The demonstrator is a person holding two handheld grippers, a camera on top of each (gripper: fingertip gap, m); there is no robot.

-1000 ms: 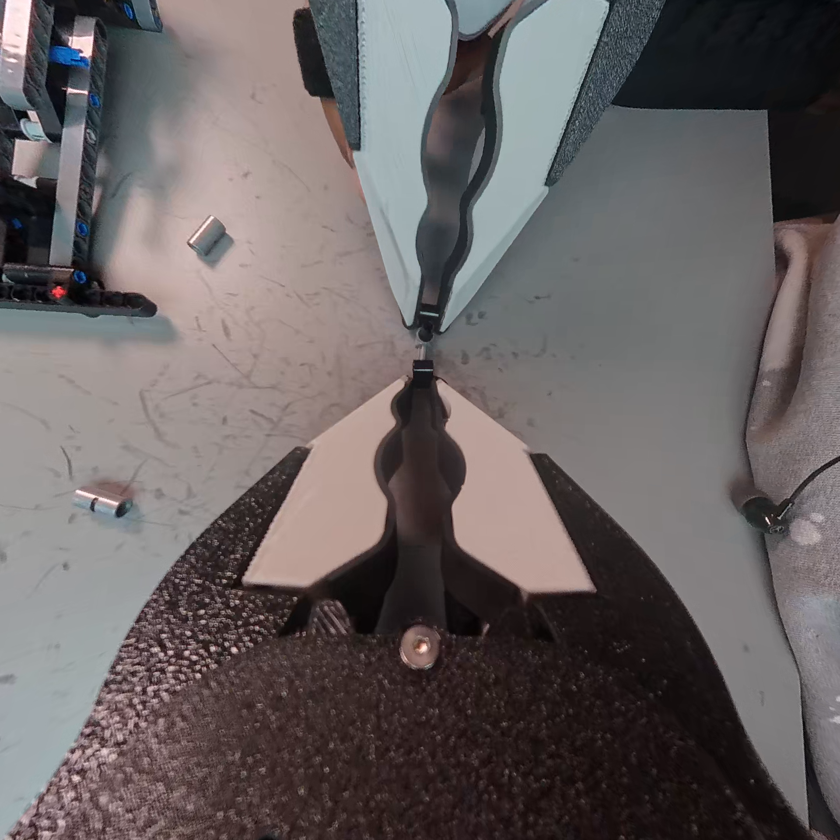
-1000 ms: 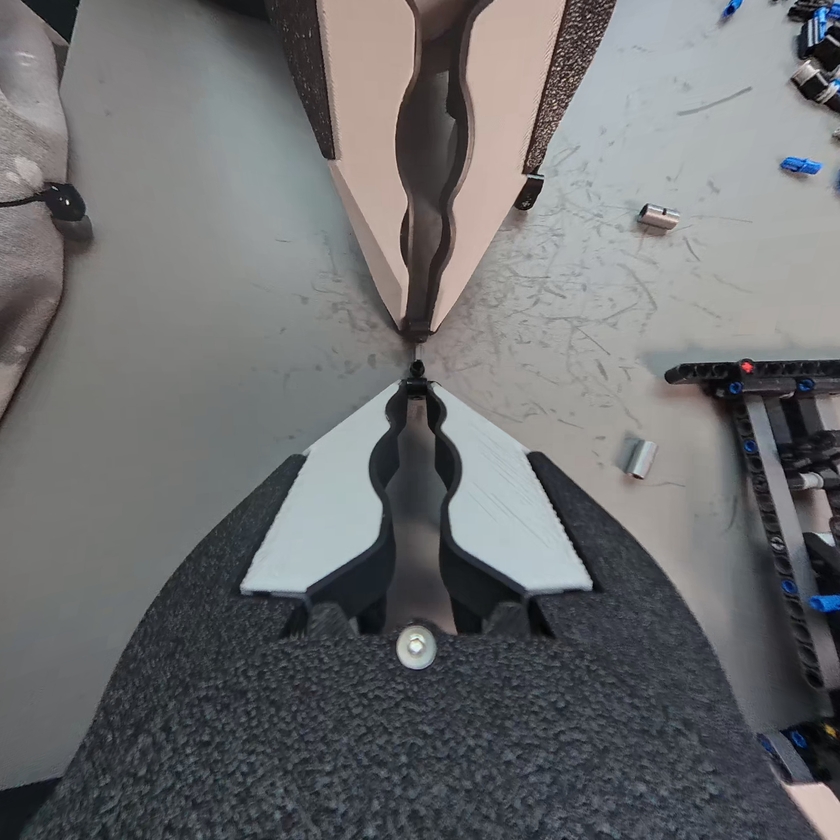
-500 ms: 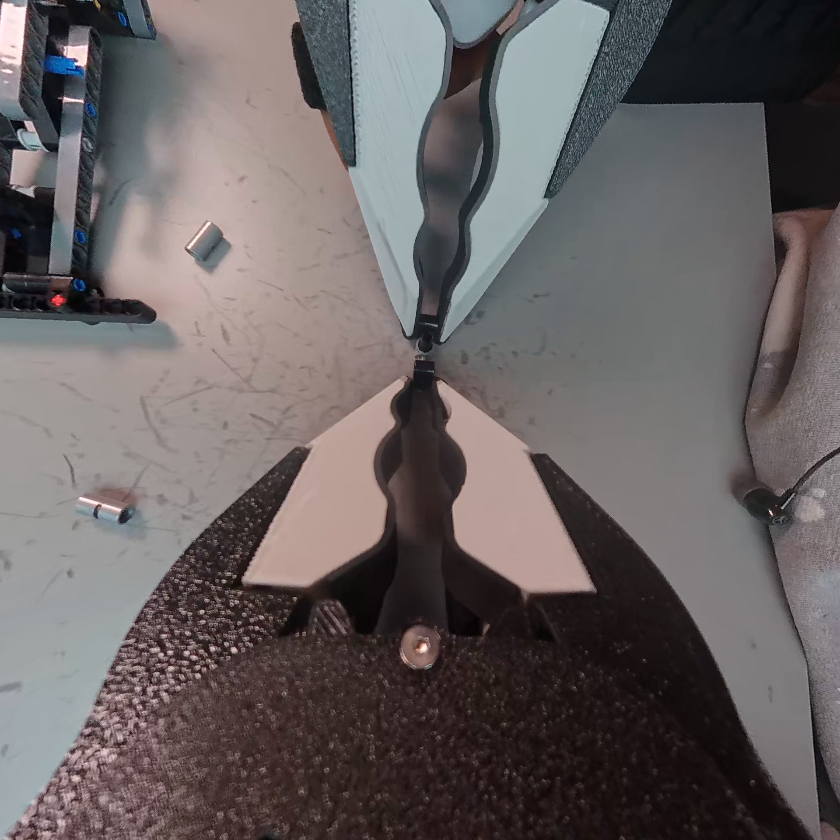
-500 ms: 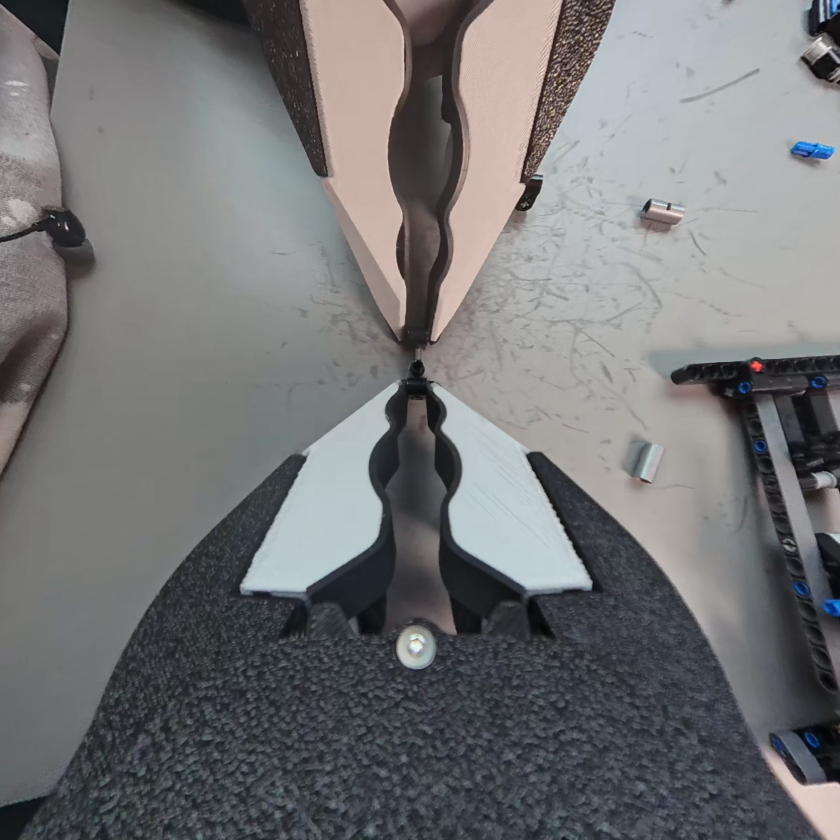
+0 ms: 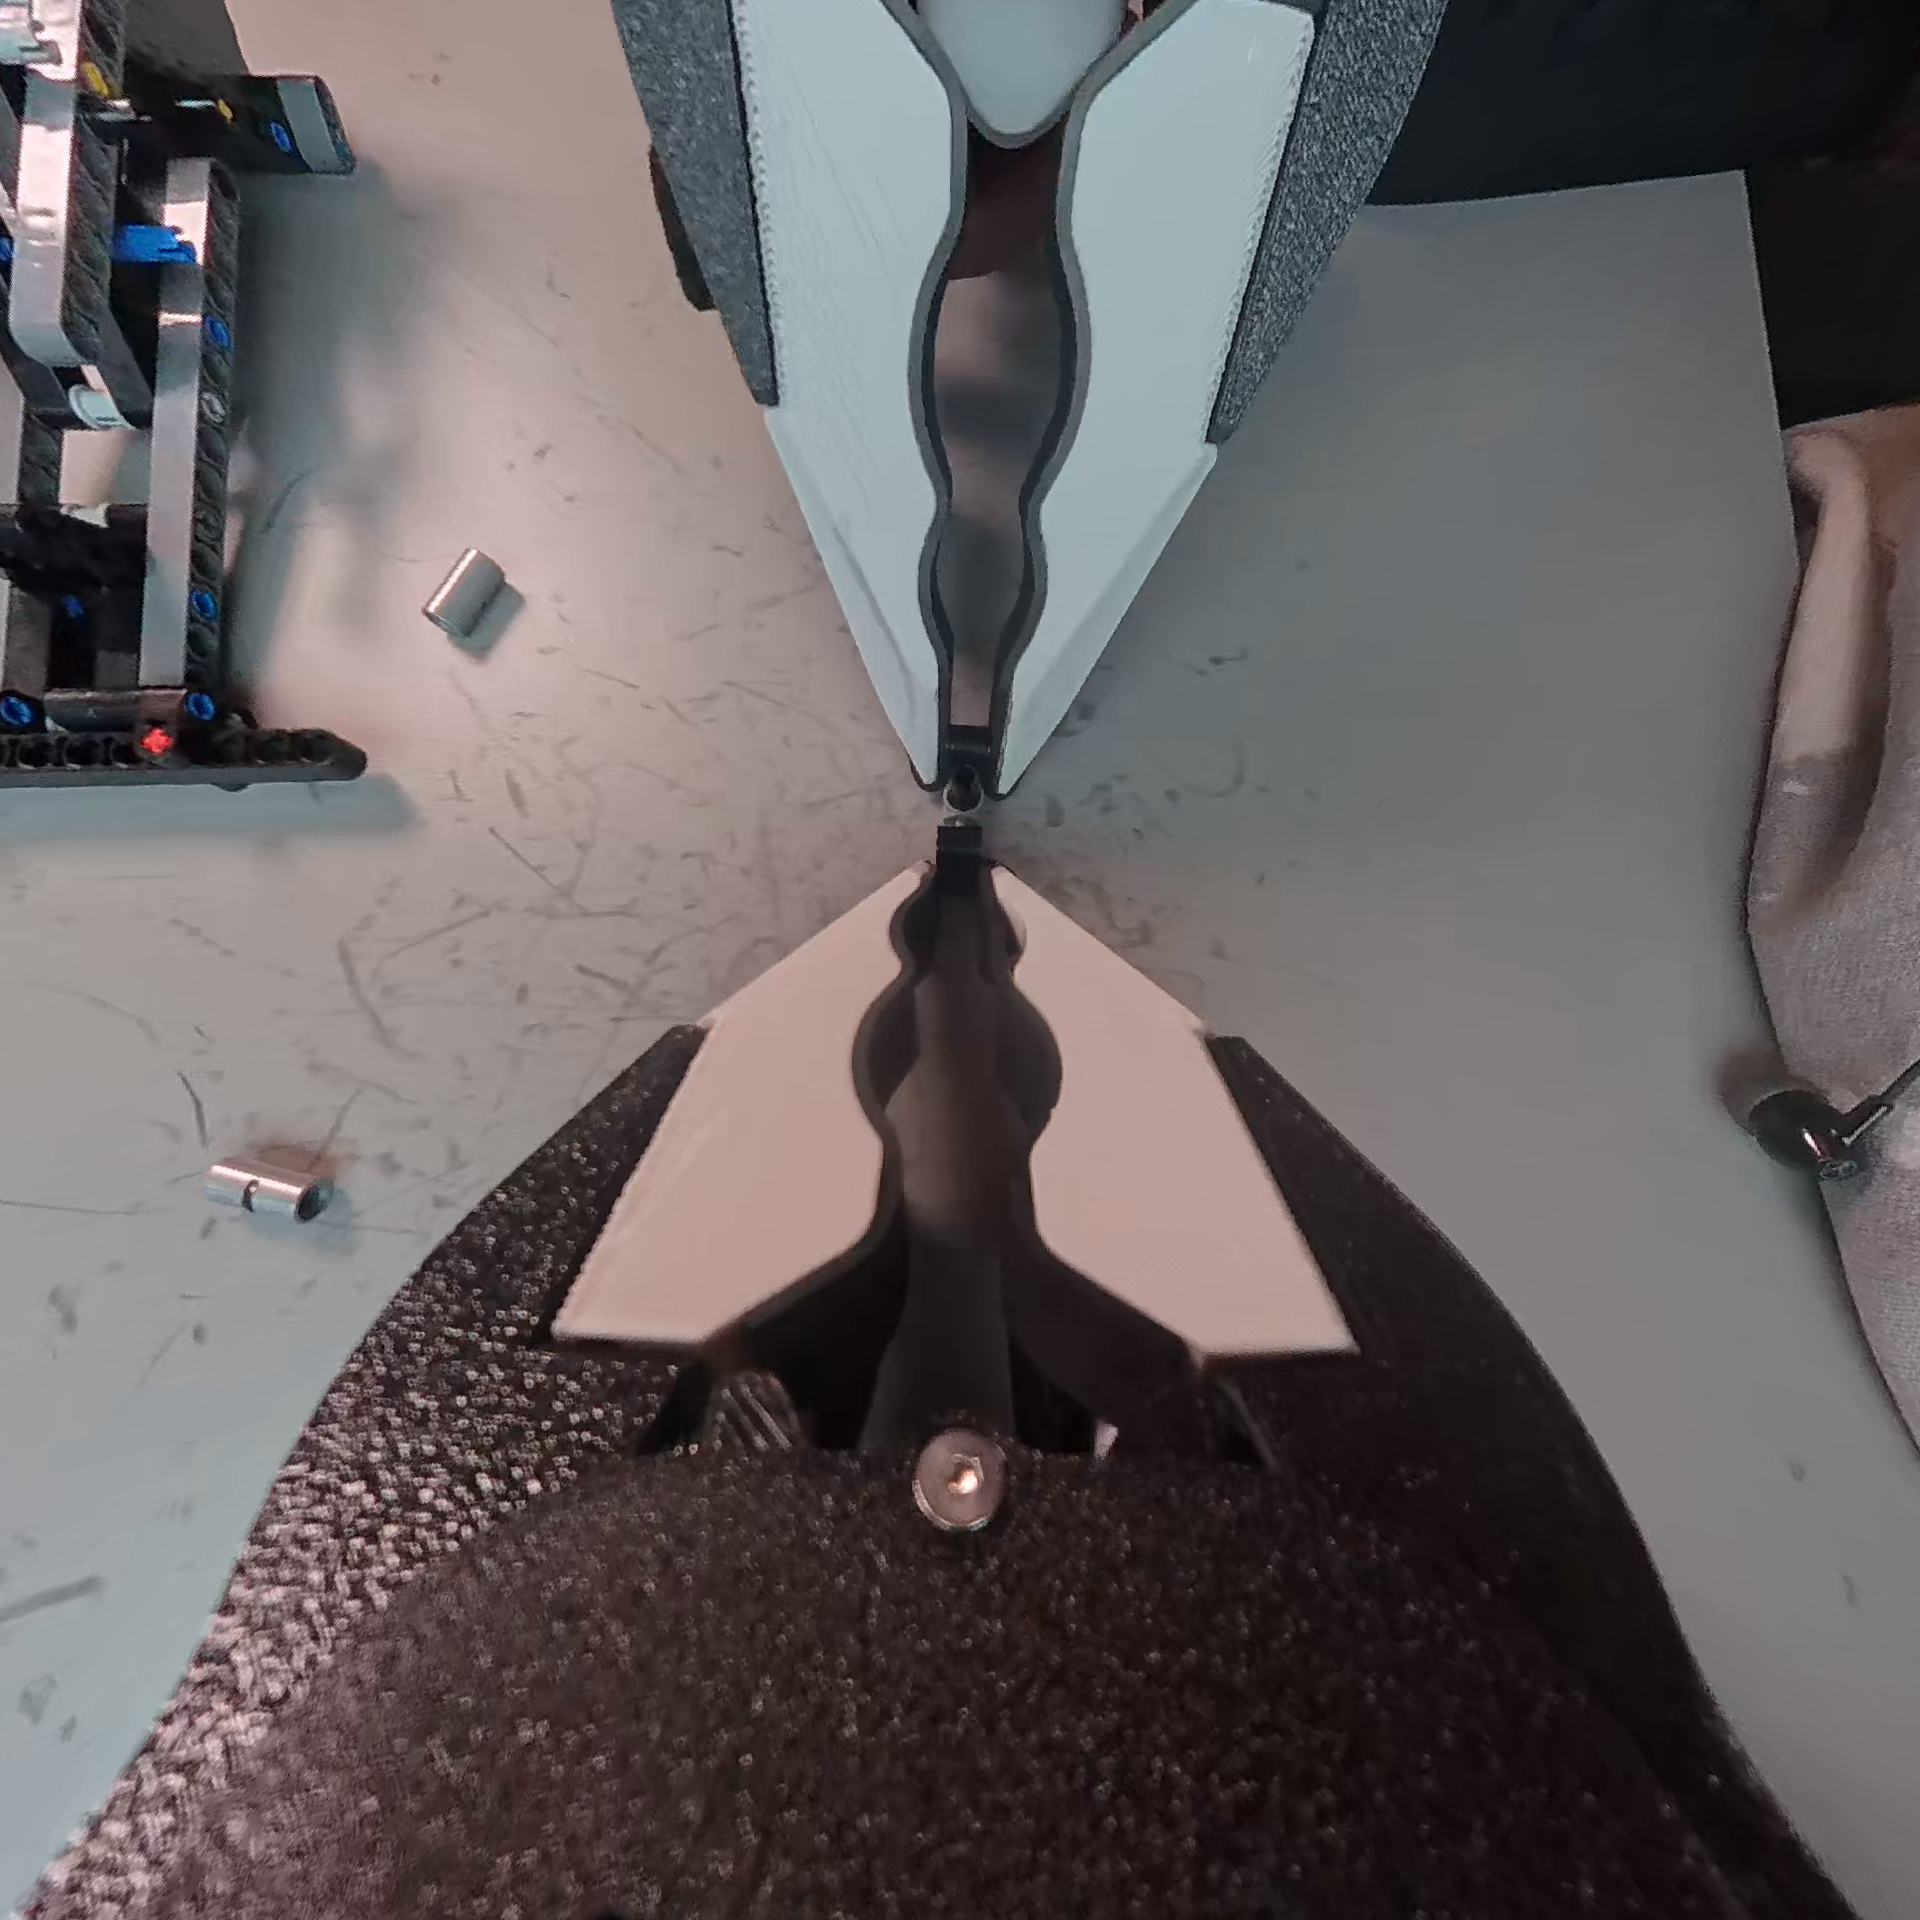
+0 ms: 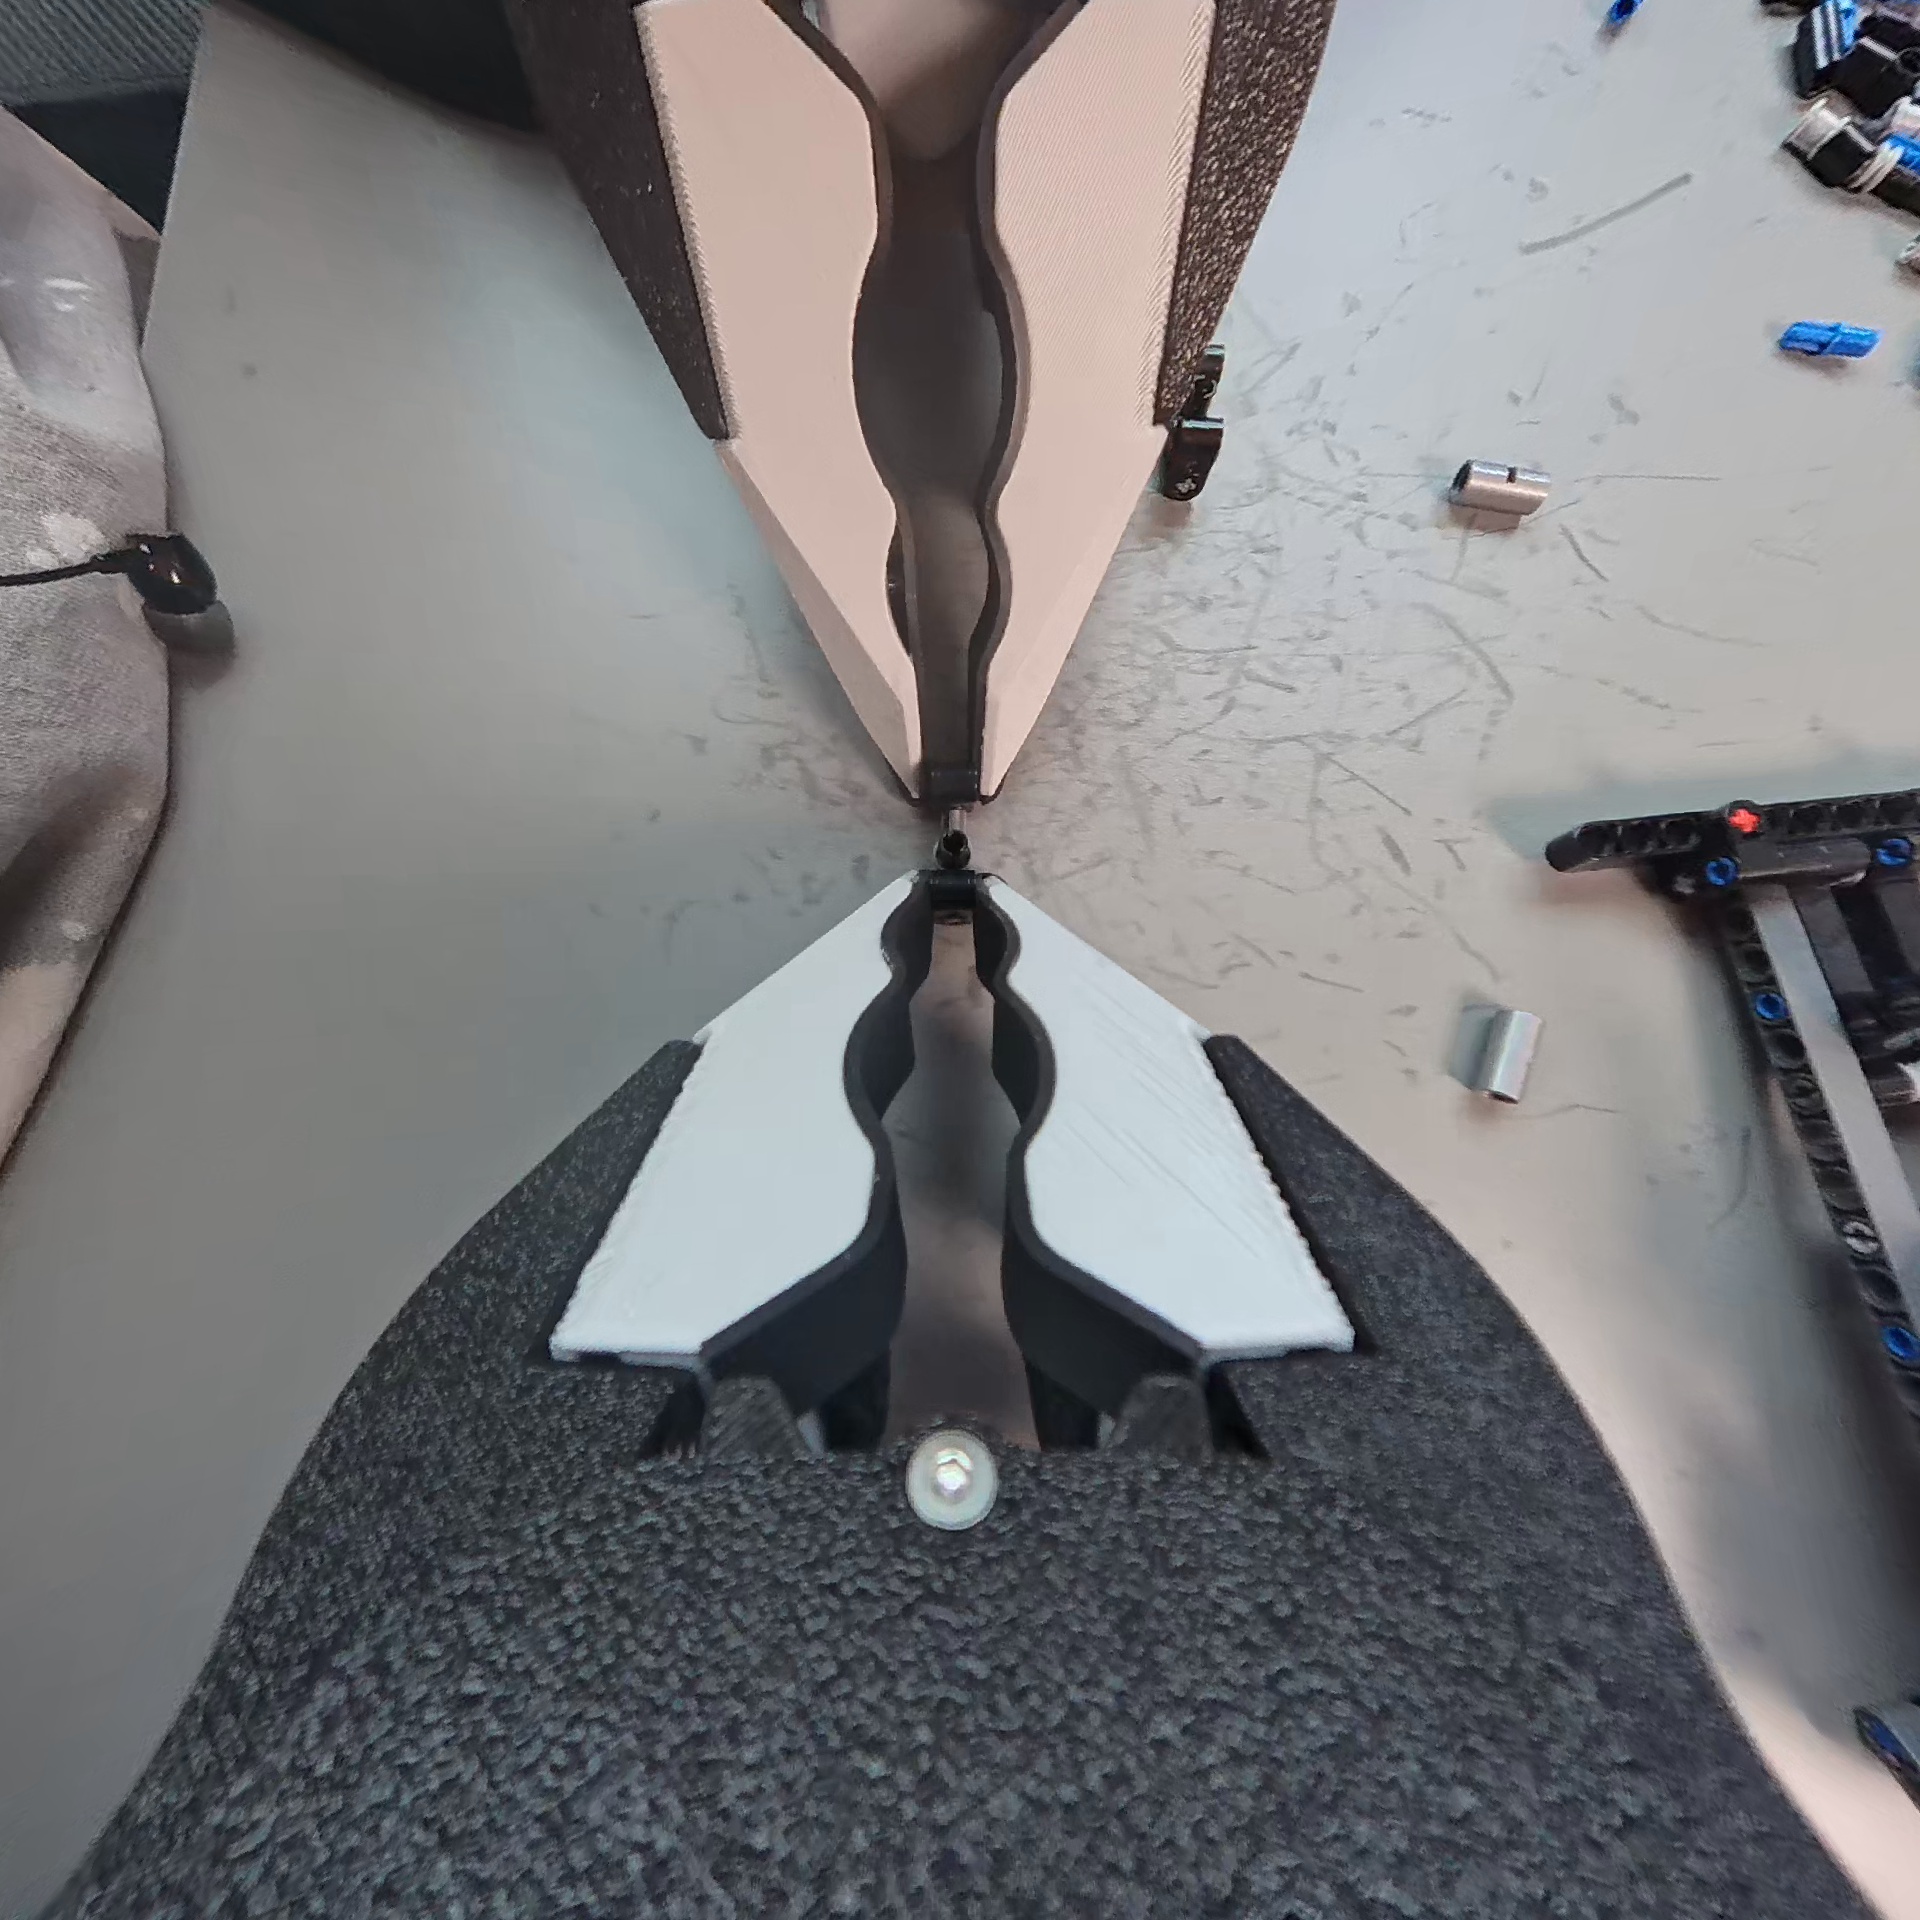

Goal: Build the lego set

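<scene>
- Left gripper [image 5: 961, 868] and right gripper [image 6: 951, 883] meet tip to tip above the desk [image 5: 1403, 675], pointing straight at each other.
- Left jaws are closed on a small black connector [image 5: 958, 844]; right jaws are pinched on a small black pin piece [image 6: 951, 854] with a ball-like end.
- A thin light axle stub shows in the slight gap between the two parts; whether they already touch cannot be told.
- Long axes of both parts lie on one line, running near to far in each wrist view. Judgement: the coming move is a straight push along that line, and any tilt would likely jam it.
- Neither gripper is nearer; both are at the joint.
- Partly built black and grey frame [image 5: 114, 436] sits far left in the left wrist view, well apart from the jaws.
- Two loose silver sleeves [image 5: 464, 605] [image 5: 272, 1184] lie on the desk to the left, clear of the line.
- Grey cloth [image 5: 1849, 883] lies over the desk's right edge; open desk lies around the tips.
</scene>
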